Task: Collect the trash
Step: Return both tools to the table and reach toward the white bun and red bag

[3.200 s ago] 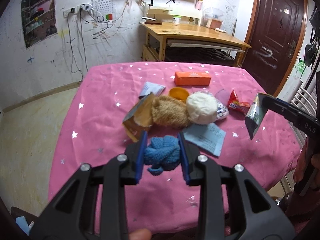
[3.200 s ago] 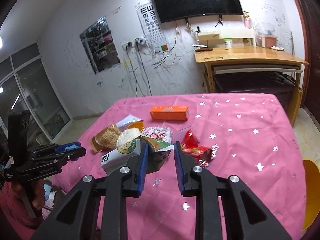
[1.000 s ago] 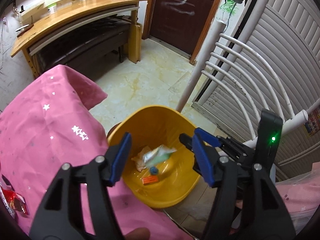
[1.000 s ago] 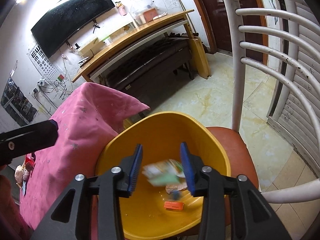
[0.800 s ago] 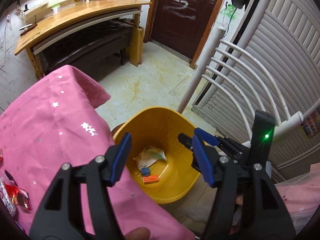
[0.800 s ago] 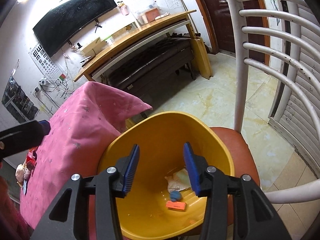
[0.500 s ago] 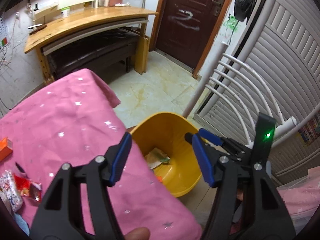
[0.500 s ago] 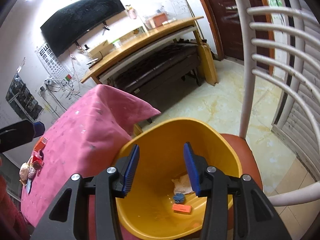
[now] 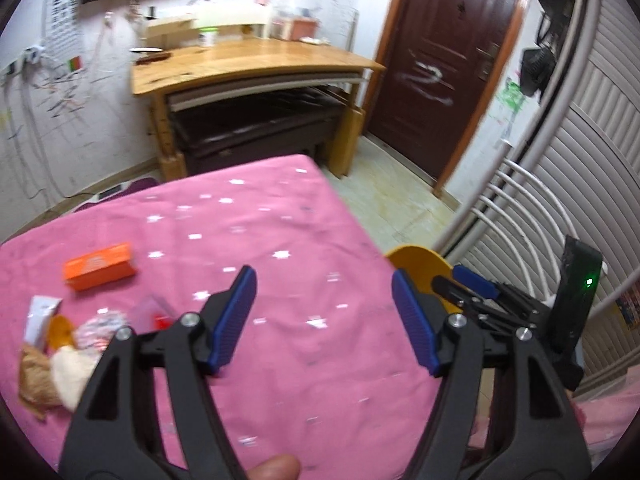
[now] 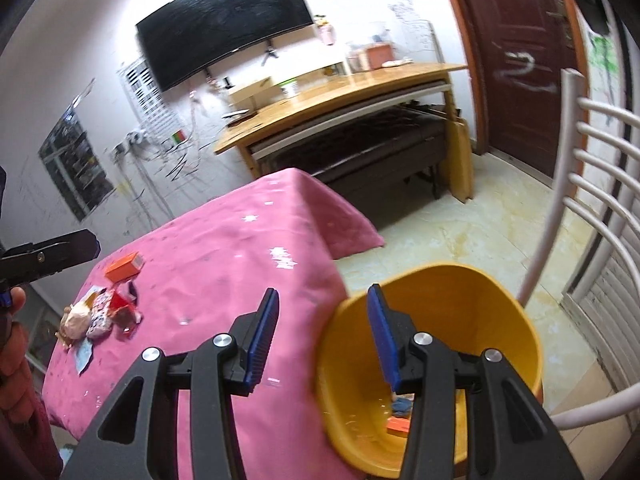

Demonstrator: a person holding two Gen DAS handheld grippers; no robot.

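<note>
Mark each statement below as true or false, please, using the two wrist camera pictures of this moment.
1. The left gripper holds a blue knitted item. False: nothing is between its open jaws, which have just been opening wider.
2. The orange box lies on the pink tablecloth. True.
3. The yellow bin stands on top of the table. False: it sits on a chair beside the table, lower than the tabletop.
4. The right gripper is empty. True: its jaws stand apart with nothing between them.
5. The bin is empty. False: a small blue item and an orange piece lie at its bottom.
</note>
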